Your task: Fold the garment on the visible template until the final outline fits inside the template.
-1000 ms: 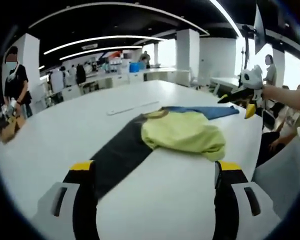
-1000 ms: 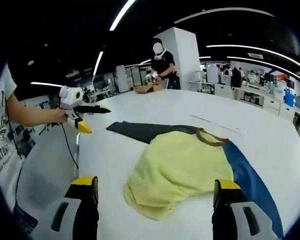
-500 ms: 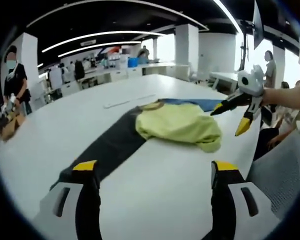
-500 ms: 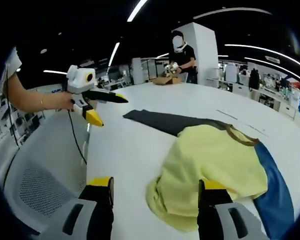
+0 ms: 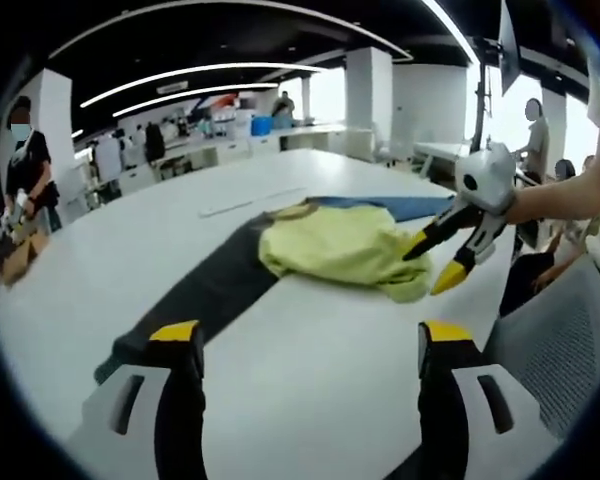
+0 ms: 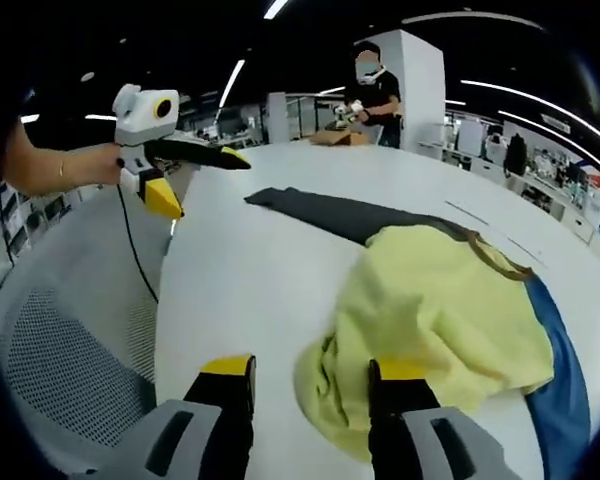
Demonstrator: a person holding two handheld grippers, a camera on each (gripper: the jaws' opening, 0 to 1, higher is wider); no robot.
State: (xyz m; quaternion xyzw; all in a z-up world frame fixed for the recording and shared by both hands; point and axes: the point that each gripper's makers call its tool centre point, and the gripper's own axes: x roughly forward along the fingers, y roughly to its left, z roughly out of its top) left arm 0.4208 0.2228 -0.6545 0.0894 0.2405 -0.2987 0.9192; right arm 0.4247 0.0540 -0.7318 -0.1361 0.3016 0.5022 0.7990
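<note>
A crumpled yellow shirt (image 6: 435, 315) lies on a white table (image 5: 310, 350), bunched over a dark strip (image 5: 195, 295) and a blue strip (image 6: 555, 385). The right gripper (image 6: 305, 372) reaches its near hem with jaws partly open and holding nothing, while the left gripper (image 5: 305, 340) hovers well back, jaws wide open and empty. A pinch could catch several bunched layers and drag the shirt off its strips; the heap hides the sleeves, and the template's full outline is hard to make out.
</note>
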